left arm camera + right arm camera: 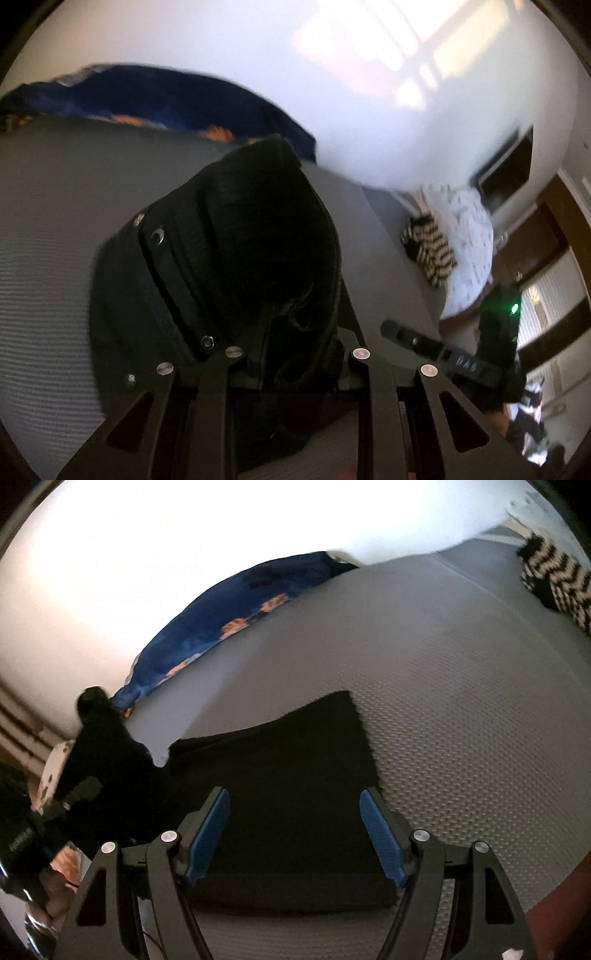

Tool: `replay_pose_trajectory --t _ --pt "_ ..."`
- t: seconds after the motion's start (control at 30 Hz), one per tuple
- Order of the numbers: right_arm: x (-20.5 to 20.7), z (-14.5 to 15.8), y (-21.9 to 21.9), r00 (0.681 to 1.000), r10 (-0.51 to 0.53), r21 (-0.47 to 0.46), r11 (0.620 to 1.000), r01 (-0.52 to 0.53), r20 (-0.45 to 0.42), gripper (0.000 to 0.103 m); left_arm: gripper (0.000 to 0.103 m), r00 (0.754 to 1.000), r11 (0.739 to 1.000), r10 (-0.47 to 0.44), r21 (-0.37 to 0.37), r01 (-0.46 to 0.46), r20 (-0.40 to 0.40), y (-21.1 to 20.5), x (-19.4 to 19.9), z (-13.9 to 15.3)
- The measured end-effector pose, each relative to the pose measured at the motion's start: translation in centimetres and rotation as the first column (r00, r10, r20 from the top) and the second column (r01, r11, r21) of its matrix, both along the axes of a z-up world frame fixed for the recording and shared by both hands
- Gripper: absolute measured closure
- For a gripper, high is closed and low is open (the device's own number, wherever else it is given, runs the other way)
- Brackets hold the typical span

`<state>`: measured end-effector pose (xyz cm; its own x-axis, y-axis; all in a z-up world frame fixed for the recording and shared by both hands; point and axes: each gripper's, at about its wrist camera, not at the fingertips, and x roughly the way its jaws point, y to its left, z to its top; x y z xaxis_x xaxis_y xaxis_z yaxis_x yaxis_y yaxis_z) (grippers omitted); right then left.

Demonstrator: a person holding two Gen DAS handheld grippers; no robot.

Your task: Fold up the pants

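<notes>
The black pants [291, 760] lie on a grey textured mattress [461, 701]. In the left wrist view the waistband end of the pants [229, 266], with metal snaps, is bunched up and lifted. My left gripper [295, 354] is shut on the pants; the cloth hides its fingertips. My right gripper [295, 834] is open, its blue pads [380, 834] spread above the flat part of the pants, holding nothing. The right gripper also shows in the left wrist view [491, 332], at the right edge of the bed. The left gripper and lifted cloth show at the left in the right wrist view [74, 797].
A blue patterned blanket [221, 616] lies along the far edge of the mattress by the white wall. A black-and-white striped cloth [428, 251] and a white printed cloth [469, 236] sit at the bed's end. The bed edge [406, 266] drops to a room with wooden trim.
</notes>
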<state>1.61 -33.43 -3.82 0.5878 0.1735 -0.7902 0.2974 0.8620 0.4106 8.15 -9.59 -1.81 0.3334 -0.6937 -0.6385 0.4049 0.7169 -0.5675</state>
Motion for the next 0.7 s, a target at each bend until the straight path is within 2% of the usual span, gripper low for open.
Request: replay_pose_trajectory --t 0.1,0.2,0.33,0.43,0.5,0.6,0.7 --pt "-0.2 -0.4 -1.3 1.000 -0.023 0.019 1.000 0.024 -0.006 0.032 0.079 0.999 0.997 -0.037 0.059 0.039 -0.029 -2.6 0.0 -1.7" --pt "-0.2 -0.7 -2.4 0.999 -0.034 0.024 0.999 0.035 -0.013 0.032 0.079 0.997 0.986 -0.061 0.152 0.068 -0.048 -4.9 -0.3 -4.0" --pt "-0.2 -1.4 -2.8 0.999 -0.020 0.042 0.999 0.021 -0.025 0.032 0.076 0.997 0.980 -0.069 0.182 0.076 -0.042 -5.7 -0.8 -4.7" --pt "0.1 -1.8 -2.8 0.999 0.006 0.080 0.997 -0.004 -0.033 0.032 0.061 0.994 0.975 -0.096 0.197 0.104 -0.048 -5.3 -1.1 -4.3" --pt "0.5 -2.1 -2.6 0.999 0.038 0.113 0.993 -0.035 -0.032 0.032 0.045 0.991 0.973 -0.124 0.187 0.133 -0.056 -5.5 -1.6 -3.9" --pt "1.2 -2.6 -2.1 0.995 0.089 0.168 0.982 -0.082 -0.037 0.032 0.041 0.985 0.969 -0.174 0.176 0.173 -0.012 -4.9 -3.4 -2.2" --pt "2.1 -3.4 -1.6 0.987 0.153 0.222 0.965 -0.141 -0.038 0.032 0.035 0.986 0.968 -0.166 0.193 0.158 0.022 -3.4 -4.2 -1.1"
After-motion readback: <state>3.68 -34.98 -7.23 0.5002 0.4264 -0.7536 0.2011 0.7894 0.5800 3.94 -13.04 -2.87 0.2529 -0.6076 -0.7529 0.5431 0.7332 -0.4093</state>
